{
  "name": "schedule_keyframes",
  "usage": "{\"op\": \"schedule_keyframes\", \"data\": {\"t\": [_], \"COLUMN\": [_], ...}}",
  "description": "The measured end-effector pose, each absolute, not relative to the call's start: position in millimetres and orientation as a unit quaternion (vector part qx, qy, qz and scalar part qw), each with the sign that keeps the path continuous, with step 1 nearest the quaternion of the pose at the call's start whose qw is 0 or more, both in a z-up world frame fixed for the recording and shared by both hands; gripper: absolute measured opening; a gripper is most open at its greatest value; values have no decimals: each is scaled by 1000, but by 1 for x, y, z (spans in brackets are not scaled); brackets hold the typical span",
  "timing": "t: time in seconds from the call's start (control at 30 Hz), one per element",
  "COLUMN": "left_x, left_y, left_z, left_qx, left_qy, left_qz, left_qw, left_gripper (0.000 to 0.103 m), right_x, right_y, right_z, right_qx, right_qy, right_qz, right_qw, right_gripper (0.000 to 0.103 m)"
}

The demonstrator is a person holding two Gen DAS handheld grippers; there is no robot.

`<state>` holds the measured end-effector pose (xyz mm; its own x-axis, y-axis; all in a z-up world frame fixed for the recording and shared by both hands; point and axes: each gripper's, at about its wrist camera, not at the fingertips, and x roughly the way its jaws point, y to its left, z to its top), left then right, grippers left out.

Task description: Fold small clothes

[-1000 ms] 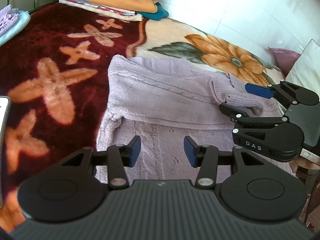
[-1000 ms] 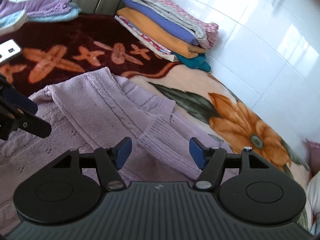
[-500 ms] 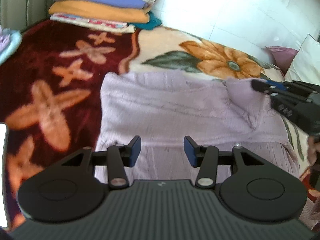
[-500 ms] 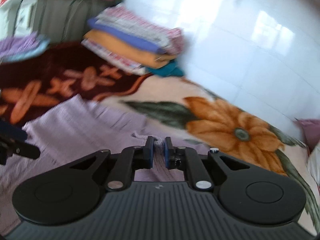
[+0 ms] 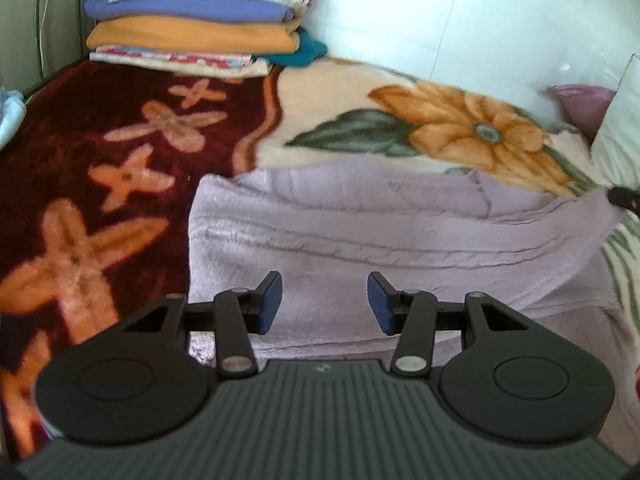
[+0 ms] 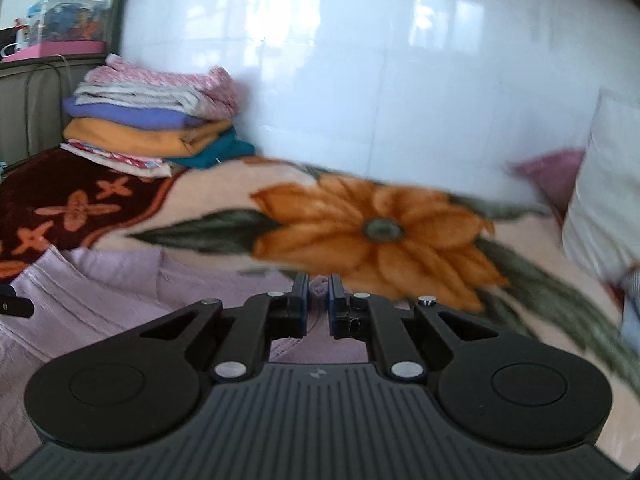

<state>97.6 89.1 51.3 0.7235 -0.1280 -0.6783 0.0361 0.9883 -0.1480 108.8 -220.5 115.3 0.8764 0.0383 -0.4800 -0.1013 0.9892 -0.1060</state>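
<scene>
The lilac knitted sweater (image 5: pixel 360 240) lies spread on the flowered blanket (image 5: pixel 352 92) of the bed, its body across the middle and one sleeve drawn out toward the right. The right gripper (image 6: pixel 318 294) has its fingers nearly together, pinching a small tuft of the sleeve's cuff. The left gripper (image 5: pixel 322 304) hangs over the sweater's body with its fingers about half open and nothing between them.

To do this step well, I judge the right hand should carry the cuff across the body in a smooth, low arc, keeping the knit taut enough that the sleeve lays flat, not bunched. The left gripper could press the body down so that it does not drag along.

Both grippers point forward and slant downward, the left more steeply. The stack of folded clothes (image 5: pixel 200 20) sits well apart by the wall.
</scene>
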Motion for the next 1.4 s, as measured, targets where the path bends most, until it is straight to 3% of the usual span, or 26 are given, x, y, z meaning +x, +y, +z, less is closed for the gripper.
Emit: {"op": "schedule_keyframes", "data": {"t": [0.33,0.5,0.6,0.67,0.73,1.07,1.4], "left_x": [97,91,80,71,60,-3,-55], "left_y": [80,81,82,81,78,65,57], "left_z": [37,42,50,56,62,82,83], "left_qx": [-18,-23,-29,-28,-24,-3,9], "left_qy": [372,376,375,373,373,373,393], "left_qz": [-40,-41,-48,-53,-58,-105,-149], "left_qw": [927,925,925,926,926,922,908], "left_gripper": [49,50,50,50,50,50,53], "right_x": [111,102,96,89,78,0,-80], "right_y": [-254,-269,-271,-270,-270,-246,-223], "right_z": [33,29,39,49,62,106,111], "right_qx": [-19,37,51,54,54,55,12], "right_qy": [337,336,336,332,323,332,354], "right_qz": [-10,-13,-10,-6,7,102,163], "right_qw": [941,941,940,942,945,936,921], "right_gripper": [11,12,29,48,52,68,71]}}
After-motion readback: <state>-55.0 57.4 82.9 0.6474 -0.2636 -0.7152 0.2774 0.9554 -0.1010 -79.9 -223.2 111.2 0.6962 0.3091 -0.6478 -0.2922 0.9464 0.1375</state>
